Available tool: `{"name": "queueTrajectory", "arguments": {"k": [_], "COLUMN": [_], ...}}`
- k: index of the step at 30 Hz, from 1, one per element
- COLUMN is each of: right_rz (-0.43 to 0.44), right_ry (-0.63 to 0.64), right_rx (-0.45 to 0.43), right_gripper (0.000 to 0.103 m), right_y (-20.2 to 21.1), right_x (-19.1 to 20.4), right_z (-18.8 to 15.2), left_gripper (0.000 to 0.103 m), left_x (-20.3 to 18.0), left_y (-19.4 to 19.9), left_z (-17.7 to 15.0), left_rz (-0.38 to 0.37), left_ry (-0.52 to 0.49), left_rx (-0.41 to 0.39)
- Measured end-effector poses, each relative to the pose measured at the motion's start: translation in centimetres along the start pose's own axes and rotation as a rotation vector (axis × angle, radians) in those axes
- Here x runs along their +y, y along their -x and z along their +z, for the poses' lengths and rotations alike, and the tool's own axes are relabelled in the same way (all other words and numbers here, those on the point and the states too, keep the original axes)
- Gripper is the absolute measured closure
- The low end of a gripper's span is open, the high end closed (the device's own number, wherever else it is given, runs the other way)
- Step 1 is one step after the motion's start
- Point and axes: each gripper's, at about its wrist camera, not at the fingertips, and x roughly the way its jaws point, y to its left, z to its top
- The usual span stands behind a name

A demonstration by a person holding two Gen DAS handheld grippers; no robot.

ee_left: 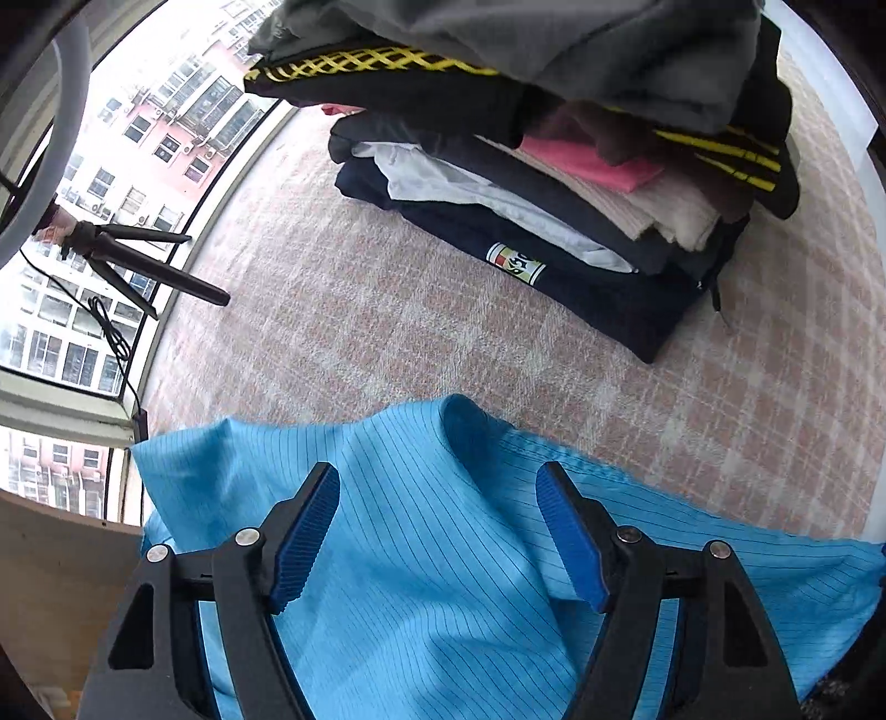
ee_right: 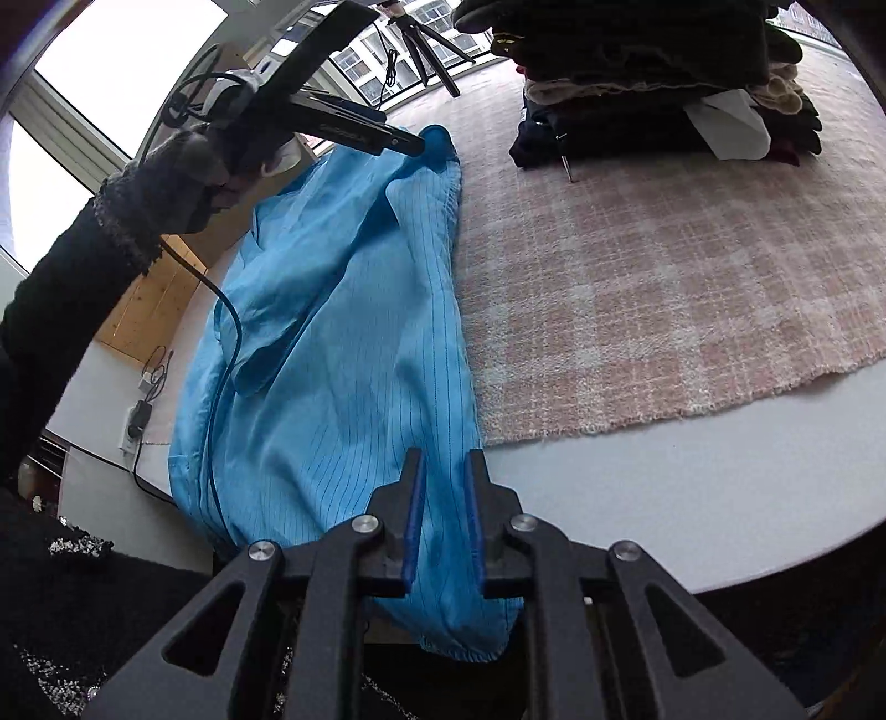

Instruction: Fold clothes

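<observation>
Two grippers over the blue garment (ee_right: 343,332): left gripper (ee_left: 437,531) jaws spread wide (empty), right gripper (ee_right: 446,518) jaws pinching its hem

Bright, even daylight in both fisheye views.
Light pours in through the windows (ee_left: 111,166), blown out white in the right wrist view; shadows on the rug (ee_right: 637,288) are soft, focus is sharp, and edges bend into dark vignetted corners.

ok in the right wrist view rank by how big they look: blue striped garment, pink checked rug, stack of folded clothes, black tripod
1. pink checked rug
2. blue striped garment, close behind; nearness to the camera may inflate it
3. stack of folded clothes
4. black tripod
</observation>
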Motion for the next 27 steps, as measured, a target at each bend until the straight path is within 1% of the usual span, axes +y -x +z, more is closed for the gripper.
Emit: {"name": "queueTrajectory", "arguments": {"k": [1,2,3,4,6,8,10,11,12,13,14,15,17,19,21,22,23,25,26,27], "right_rz": [0.004,0.006,0.008,0.01,0.0,-0.001,0.002,-0.013,-0.026,-0.027,-0.028,-0.02,-0.004,0.022,0.049,0.059,0.073,0.101,0.109,0.073], "right_ry": [0.006,0.008,0.011,0.014,0.04,0.065,0.082,0.093,0.103,0.107,0.11,0.11,0.114,0.139,0.187,0.211,0.235,0.287,0.313,0.333], "right_rx": [0.003,0.005,0.006,0.009,0.028,0.048,0.069,0.073,0.076,0.067,0.058,0.048,0.017,-0.013,-0.013,-0.006,0.008,0.052,0.073,0.085], "right_gripper": [0.085,0.082,0.079,0.077,0.071,0.07,0.07,0.07,0.07,0.07,0.07,0.07,0.07,0.07,0.07,0.07,0.07,0.07,0.07,0.07], "right_y": [-0.1,-0.3,-0.5,-0.7,-1.3,-1.6,-1.9,-2.0,-2.0,-1.7,-1.5,-1.1,-0.3,0.4,0.2,-0.2,-0.8,-2.4,-3.3,-3.9], "right_x": [0.1,0.1,0.2,0.2,0.4,0.6,0.6,0.6,0.7,0.7,0.6,0.6,0.7,1.2,2.3,2.9,3.6,5.4,6.2,6.5], "right_z": [-0.1,-0.1,-0.2,-0.2,-0.1,-0.2,-0.3,-0.3,-0.3,-0.1,0.2,0.5,1.4,2.1,2.8,3.1,3.3,3.7,3.8,3.9], "left_gripper": [0.058,0.088,0.101,0.102,0.102,0.102,0.102,0.102,0.101,0.095,0.091,0.088,0.074,0.07,0.062,0.053,0.048,0.047,0.045,0.045], "left_x": [-0.1,0.1,0.4,1.0,2.4,4.0,5.9,6.4,6.4,6.4,6.2,6.2,7.0,8.4,9.9,10.4,10.8,10.1,9.9,9.8], "left_y": [-0.8,-1.6,-2.3,-2.6,-2.0,-1.1,-0.2,-0.4,-1.1,-1.7,-2.0,-1.6,0.4,3.4,7.1,8.6,9.7,11.7,12.0,12.2], "left_z": [0.2,0.3,0.3,0.2,0.0,-0.2,0.0,0.1,0.4,0.6,0.5,0.2,-0.8,-2.8,-6.2,-8.4,-10.9,-15.6,-18.1,-20.6], "left_rz": [0.01,0.006,-0.005,-0.025,-0.017,-0.009,-0.019,-0.026,-0.046,-0.052,-0.024,-0.006,-0.023,-0.023,-0.004,0.017,0.039,0.068,0.053,0.038], "left_ry": [-0.02,-0.015,-0.002,0.031,0.088,0.147,0.222,0.23,0.218,0.202,0.179,0.17,0.196,0.242,0.29,0.32,0.351,0.426,0.477,0.527], "left_rx": [0.017,0.041,0.062,0.071,0.033,-0.013,-0.057,-0.053,-0.023,0.006,0.029,0.033,-0.006,-0.048,-0.089,-0.097,-0.096,-0.068,-0.051,-0.033]}}
